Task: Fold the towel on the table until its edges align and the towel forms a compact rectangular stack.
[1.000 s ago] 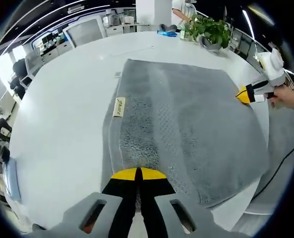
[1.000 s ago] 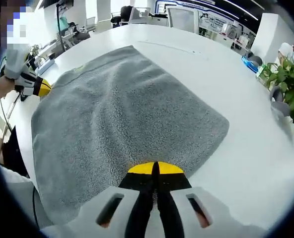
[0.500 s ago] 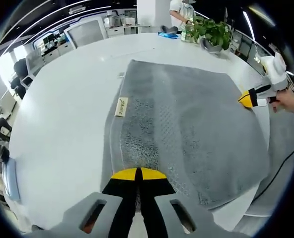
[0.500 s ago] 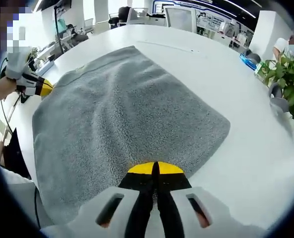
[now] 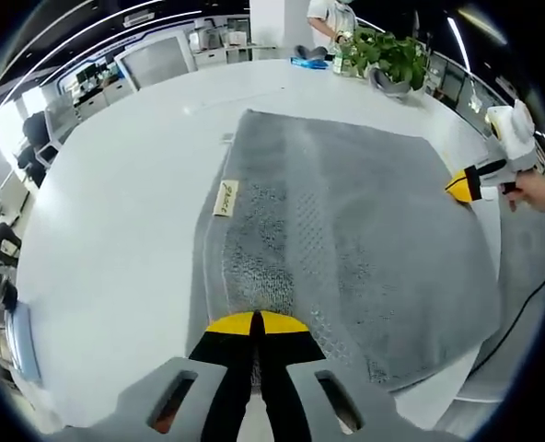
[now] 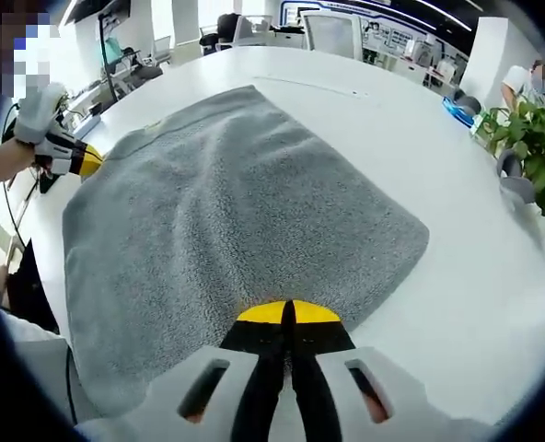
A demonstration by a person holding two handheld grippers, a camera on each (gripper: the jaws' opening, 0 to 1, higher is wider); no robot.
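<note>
In the left gripper view, the left gripper (image 5: pixel 255 322) is pinching the near edge of the grey towel (image 5: pixel 346 239), its yellow-tipped jaws pressed together on the cloth, so the hem between them is hidden. The towel is lying spread across the white counter (image 5: pixel 116 230), with a small label (image 5: pixel 223 198) sitting at its left edge. At the towel's far right corner the right gripper (image 5: pixel 461 184) is touching the edge, a hand (image 5: pixel 530 189) behind it cut off by the rim; how its jaws are standing there is too small to tell. A potted plant (image 5: pixel 392 60) is standing beyond the towel. In the right gripper view, the right gripper (image 6: pixel 287 315) is clamping the towel (image 6: pixel 226 221) edge, jaws closed on it. The left gripper (image 6: pixel 84 161) is meeting the towel's far left corner, and the plant (image 6: pixel 535 147) is partly cut off at the right.
</note>
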